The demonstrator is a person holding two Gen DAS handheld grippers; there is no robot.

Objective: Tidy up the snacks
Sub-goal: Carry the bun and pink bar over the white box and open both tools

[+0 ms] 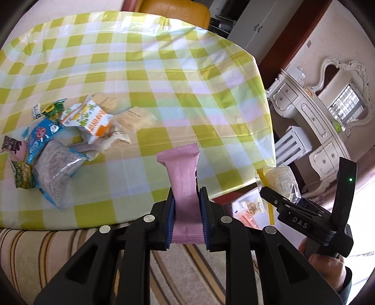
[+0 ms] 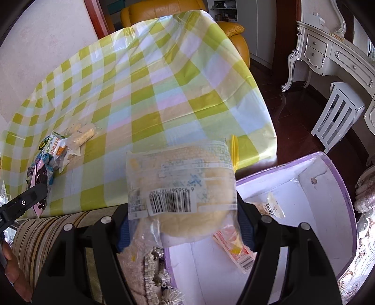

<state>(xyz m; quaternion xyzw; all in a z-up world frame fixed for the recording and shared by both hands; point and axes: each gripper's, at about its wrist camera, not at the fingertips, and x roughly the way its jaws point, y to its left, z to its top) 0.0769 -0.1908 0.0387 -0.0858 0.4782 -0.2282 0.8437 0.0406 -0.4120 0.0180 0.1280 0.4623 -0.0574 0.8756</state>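
Note:
My left gripper (image 1: 186,217) is shut on a pink snack bar (image 1: 185,185) and holds it upright above the table's near edge. My right gripper (image 2: 185,228) is shut on a clear packet of pale yellow cake with a barcode (image 2: 181,187), held above the edge of a white box with a purple rim (image 2: 328,211). The right gripper with its packet also shows in the left wrist view (image 1: 302,213). A pile of snack packets (image 1: 58,138) lies on the left of the checked tablecloth (image 1: 164,70), and shows in the right wrist view (image 2: 63,150).
The box holds two packets (image 2: 236,251), one with orange print. A striped sofa cushion (image 1: 46,253) lies below the table edge. A white ornate dresser (image 2: 332,51) and a white slatted stool (image 2: 337,119) stand to the right. An orange leather chair (image 1: 173,11) is behind the table.

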